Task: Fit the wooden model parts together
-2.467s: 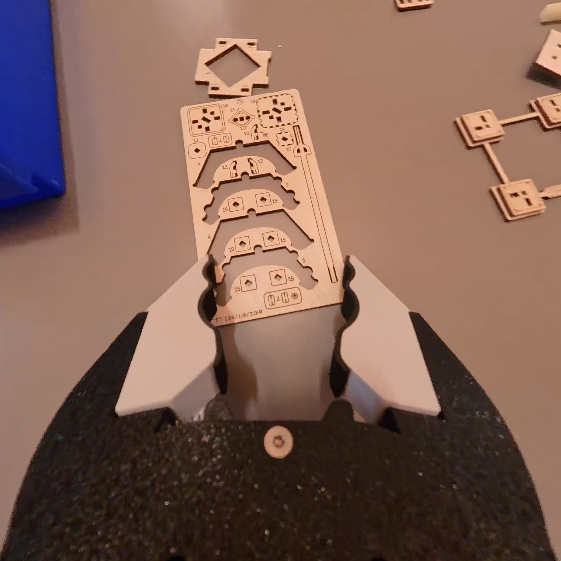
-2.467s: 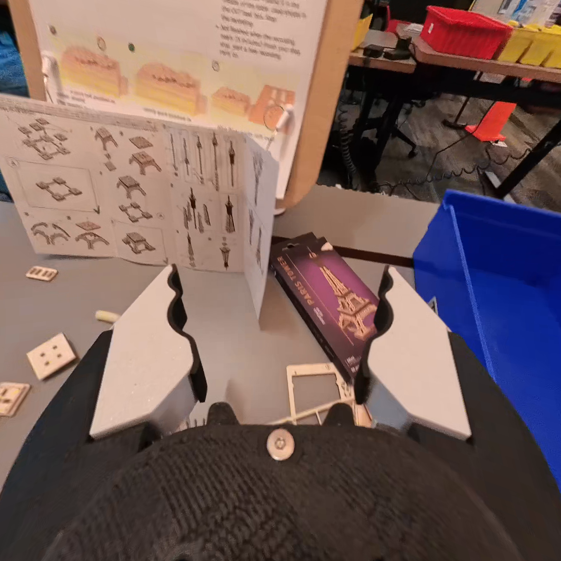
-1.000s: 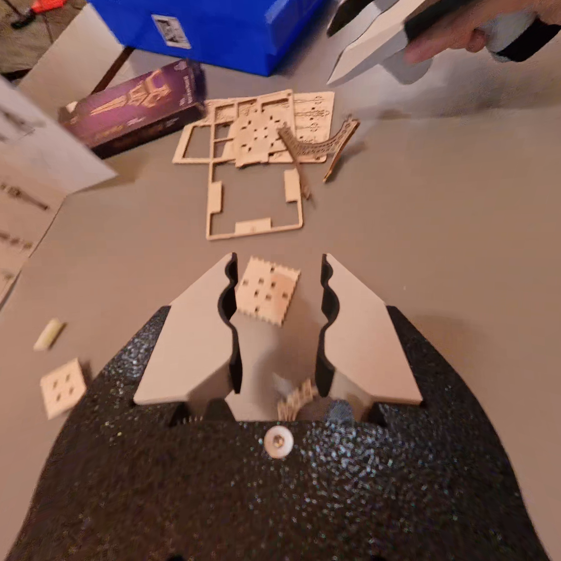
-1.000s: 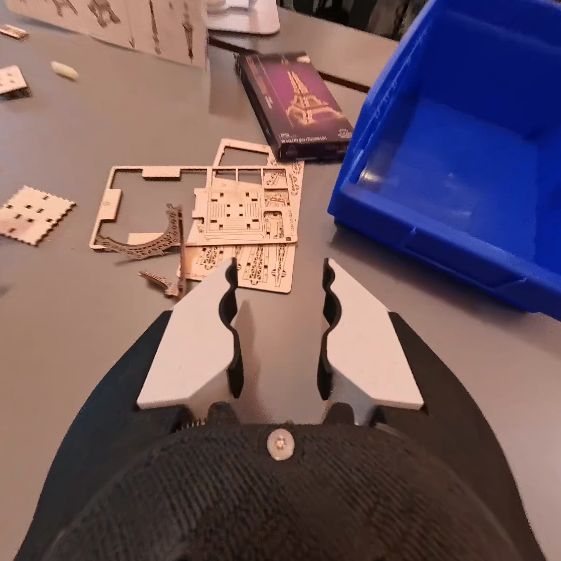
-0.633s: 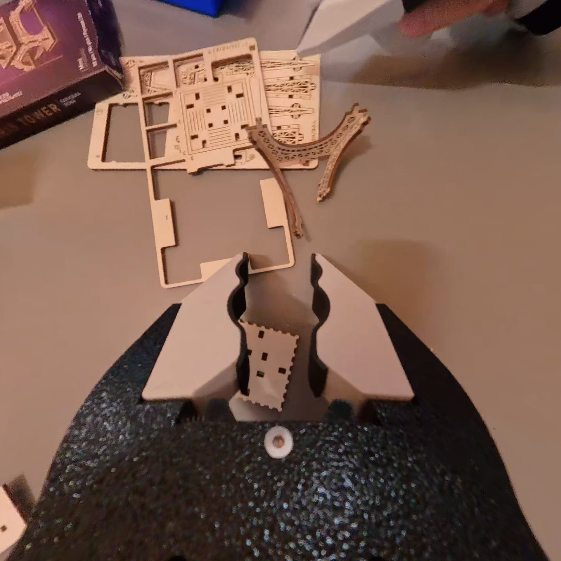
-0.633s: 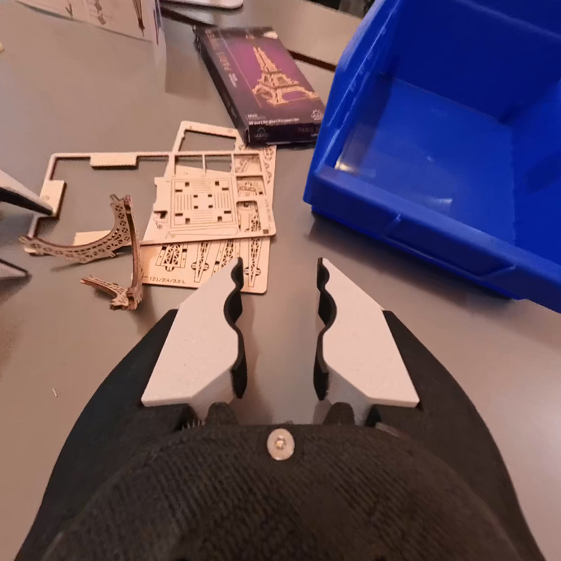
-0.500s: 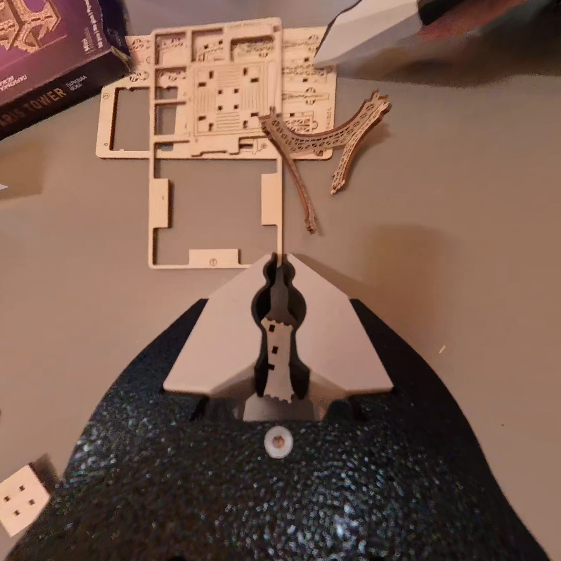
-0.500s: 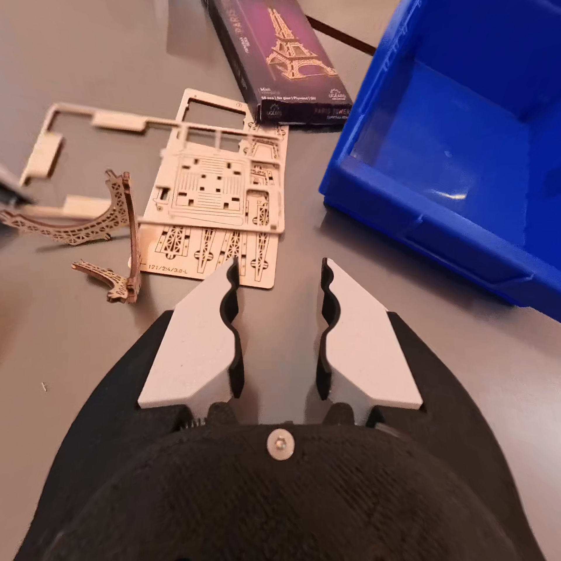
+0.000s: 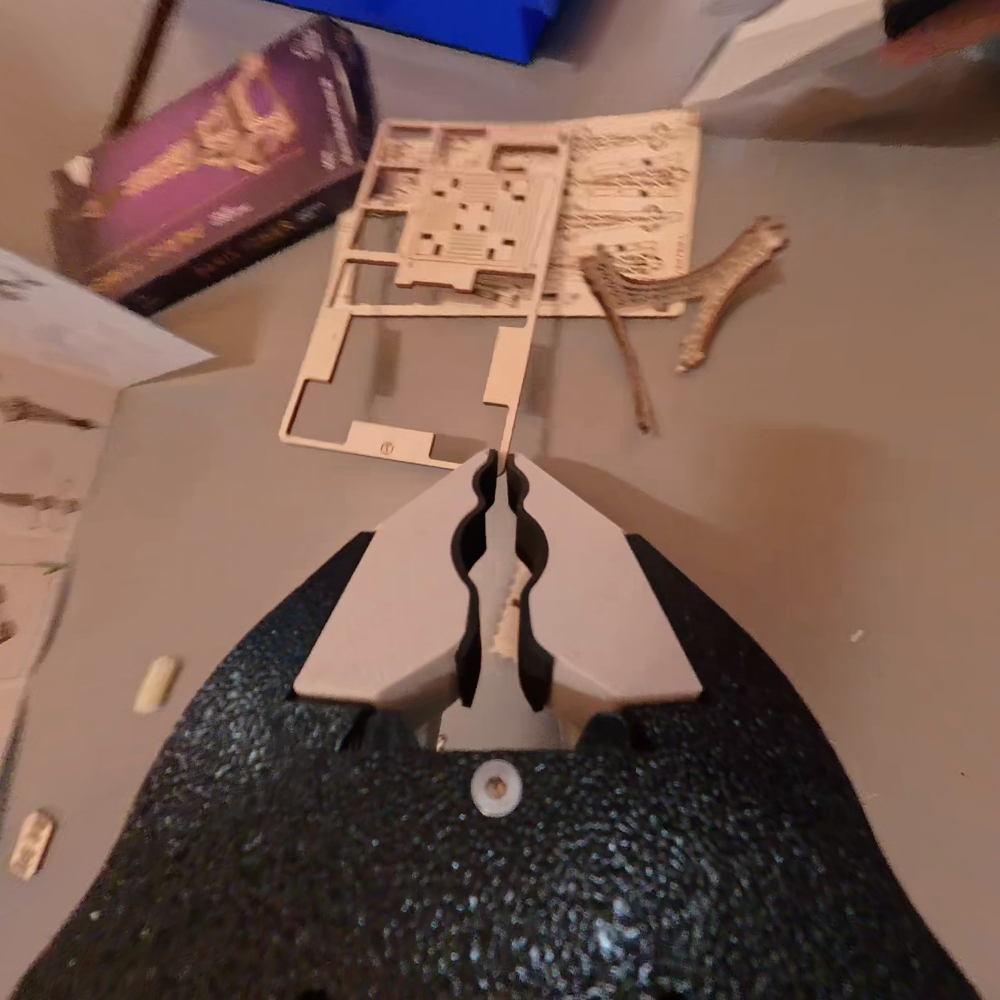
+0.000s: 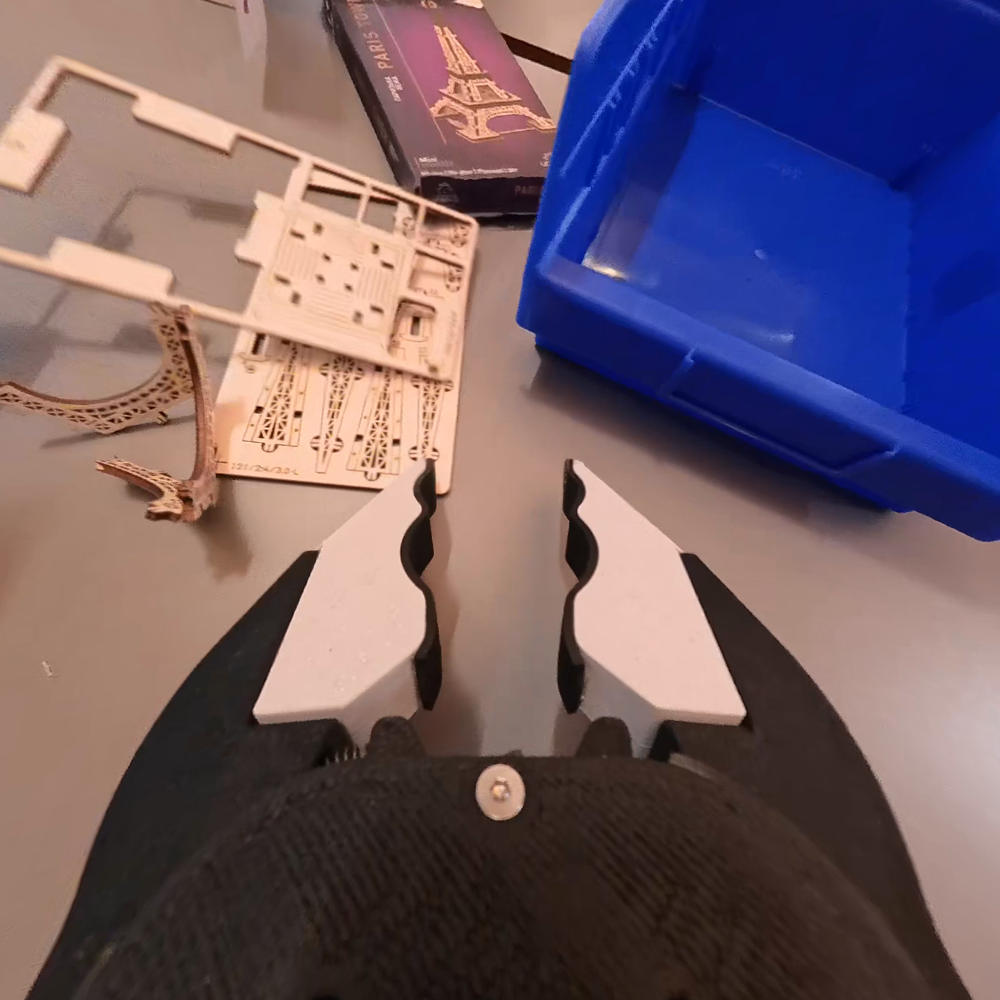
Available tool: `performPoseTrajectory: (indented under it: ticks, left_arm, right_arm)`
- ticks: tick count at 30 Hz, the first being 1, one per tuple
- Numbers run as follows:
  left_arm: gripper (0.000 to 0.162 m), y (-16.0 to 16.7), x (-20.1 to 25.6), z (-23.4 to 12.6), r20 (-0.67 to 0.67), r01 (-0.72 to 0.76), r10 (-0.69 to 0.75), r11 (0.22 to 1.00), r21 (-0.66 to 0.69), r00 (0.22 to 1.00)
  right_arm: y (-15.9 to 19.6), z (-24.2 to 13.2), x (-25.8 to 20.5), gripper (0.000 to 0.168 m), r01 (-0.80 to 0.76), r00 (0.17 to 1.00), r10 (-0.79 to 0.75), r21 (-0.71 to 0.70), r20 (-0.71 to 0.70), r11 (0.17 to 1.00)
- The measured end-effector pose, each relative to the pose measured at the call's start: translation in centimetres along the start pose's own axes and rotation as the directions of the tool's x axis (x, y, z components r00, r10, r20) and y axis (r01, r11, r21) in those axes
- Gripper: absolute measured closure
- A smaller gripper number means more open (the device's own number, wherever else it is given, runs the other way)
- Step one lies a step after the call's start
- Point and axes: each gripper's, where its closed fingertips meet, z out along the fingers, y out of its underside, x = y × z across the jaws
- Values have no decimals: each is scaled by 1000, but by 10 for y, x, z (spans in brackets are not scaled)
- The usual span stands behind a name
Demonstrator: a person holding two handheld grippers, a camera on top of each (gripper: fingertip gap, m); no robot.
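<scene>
A small toothed wooden square (image 9: 507, 611) is pinched edge-on in the closed left claw (image 9: 500, 468), presumably for slotting. The right claw (image 10: 498, 471) is held wide and empty above the counter (image 10: 541, 541). Beyond, the arched legs (image 10: 162, 411) and part sheets (image 10: 346, 389) are laid within reach.

Left gripper (image 9: 501, 466): grey fingers pinched nearly together at tips, thin toothed wooden plate (image 9: 506, 611) clamped edge-on between black wavy pads (only sliver of it shows). Pointed forward and down toward table. Right gripper (image 10: 498, 471): fingers spread wide, nothing between them, hovering low over table. In left wrist view, right gripper's pale finger (image 9: 768, 59) pokes in top right, blurred, bit of hand behind it.
</scene>
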Motion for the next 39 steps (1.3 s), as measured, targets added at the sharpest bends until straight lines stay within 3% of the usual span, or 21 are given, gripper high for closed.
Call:
performPoseTrajectory:
  ticks: [4,9,13,17,21,25,29,33,39]
  left_arm:
    - [162,-13,-31,-37,53,79,-87,988,132,995]
    - [162,-12,-50,-76,-57,223,-216,940,259,975]
    - [162,9,-48,-79,-68,188,-177,958,216,982]
    - [162,45,-51,-67,-25,87,-85,992,86,996]
    - [162,75,-60,-53,-9,103,-103,995,7,995]
    - [161,86,-71,-49,28,117,-118,993,29,993]
    - [162,95,-76,-47,14,124,-125,991,41,992]
    - [161,105,-89,-46,30,117,-118,993,26,993]
    - [160,112,-115,-49,111,128,-131,991,36,985]
  right_arm:
    - [-4,-6,13,122,-30,999,32,48,-37,998]
    - [-8,-11,26,122,-76,994,83,94,-69,993]
    - [-6,-9,24,120,-55,996,60,76,-68,996]
    - [-5,-7,21,117,-15,996,19,58,-84,998]
    - [-5,-7,26,114,-1,993,7,57,-114,998]
    - [-8,-11,37,103,24,985,-8,92,-170,995]
    - [-33,-16,31,90,16,993,8,202,-118,979]
    - [-84,-7,25,85,6,999,10,335,-48,942]
    - [-104,52,33,84,-5,1000,5,226,0,974]
